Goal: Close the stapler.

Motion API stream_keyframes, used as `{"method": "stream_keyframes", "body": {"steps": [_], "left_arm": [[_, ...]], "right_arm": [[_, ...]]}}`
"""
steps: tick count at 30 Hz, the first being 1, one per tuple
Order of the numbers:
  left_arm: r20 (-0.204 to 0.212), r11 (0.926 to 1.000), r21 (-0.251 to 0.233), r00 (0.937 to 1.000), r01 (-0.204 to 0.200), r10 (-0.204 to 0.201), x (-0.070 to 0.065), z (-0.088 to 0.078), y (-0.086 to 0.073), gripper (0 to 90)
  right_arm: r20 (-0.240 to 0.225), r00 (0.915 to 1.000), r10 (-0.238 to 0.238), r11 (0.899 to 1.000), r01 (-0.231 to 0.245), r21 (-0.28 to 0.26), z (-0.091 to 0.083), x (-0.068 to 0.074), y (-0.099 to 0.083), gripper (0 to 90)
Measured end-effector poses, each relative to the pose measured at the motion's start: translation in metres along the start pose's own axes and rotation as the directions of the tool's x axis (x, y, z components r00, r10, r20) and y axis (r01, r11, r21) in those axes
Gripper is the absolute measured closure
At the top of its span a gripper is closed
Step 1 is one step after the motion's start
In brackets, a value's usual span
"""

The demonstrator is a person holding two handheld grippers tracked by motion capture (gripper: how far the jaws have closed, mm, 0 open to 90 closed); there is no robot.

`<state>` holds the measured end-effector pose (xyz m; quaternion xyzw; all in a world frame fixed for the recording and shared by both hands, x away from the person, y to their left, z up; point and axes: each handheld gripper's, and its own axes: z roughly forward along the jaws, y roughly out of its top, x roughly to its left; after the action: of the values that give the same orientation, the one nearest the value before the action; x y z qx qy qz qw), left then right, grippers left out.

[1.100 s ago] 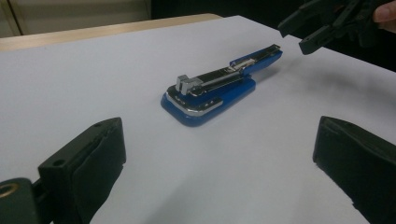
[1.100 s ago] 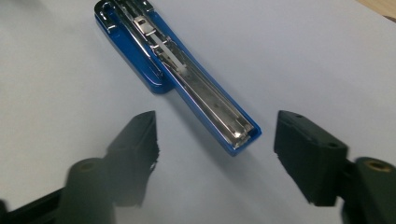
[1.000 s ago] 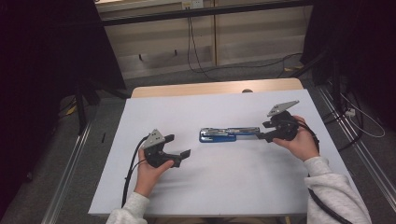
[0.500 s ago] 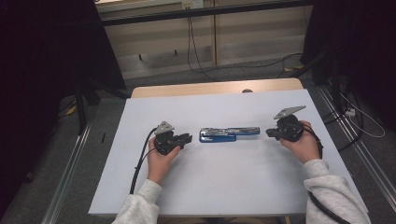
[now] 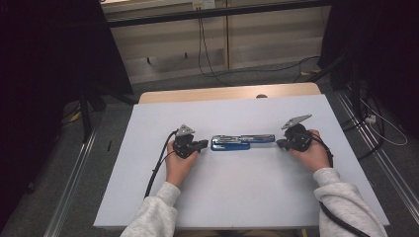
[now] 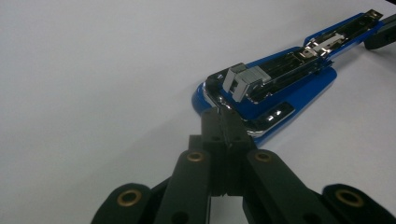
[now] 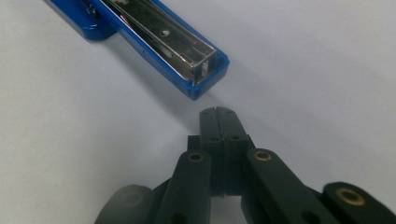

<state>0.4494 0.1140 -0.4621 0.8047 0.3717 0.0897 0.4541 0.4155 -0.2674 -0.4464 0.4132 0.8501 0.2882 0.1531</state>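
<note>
One opened blue stapler between two claws: left claw, right claw, both pinched closed, empty.

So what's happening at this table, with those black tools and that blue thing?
A person sits at a white table with a hand-held gripper in each hand. Between them lies a blue stapler, swung open flat. The left hand-held gripper, jaws shut, has its tip at one end of it. The right hand-held gripper, also shut, sits just off the other end, not touching.
</note>
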Motion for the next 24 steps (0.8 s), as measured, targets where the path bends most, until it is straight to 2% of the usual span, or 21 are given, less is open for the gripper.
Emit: {"method": "stream_keyframes", "body": {"steps": [1,4,8,14,24], "left_arm": [[-0.004,0.9999,0.006,0.9999,-0.013,0.013,0.0,0.0,0.001,90.0],[-0.008,0.9999,0.01,0.9999,-0.013,0.013,-0.001,0.003,0.003,90.0],[-0.011,0.9989,0.04,0.9997,-0.023,0.024,-0.003,0.008,0.004,90.0],[-0.005,0.9943,0.088,0.9981,-0.06,0.061,-0.005,0.01,0.005,89.8],[-0.007,0.9936,0.095,0.9981,-0.06,0.061,-0.005,0.012,0.005,89.8]], "right_arm": [[0.002,1.0,-0.001,1.0,0.001,0.003,0.001,0.001,0.0,90.0],[-0.002,1.0,0.001,1.0,-0.001,-0.004,0.003,0.001,0.002,90.0],[-0.002,1.0,-0.002,1.0,0.002,-0.005,0.005,0.002,0.004,90.0],[0.0,1.0,-0.01,1.0,0.01,-0.001,0.006,0.004,0.006,90.0],[-0.006,0.9999,-0.01,1.0,0.01,-0.023,0.001,0.004,0.008,90.0]]}}
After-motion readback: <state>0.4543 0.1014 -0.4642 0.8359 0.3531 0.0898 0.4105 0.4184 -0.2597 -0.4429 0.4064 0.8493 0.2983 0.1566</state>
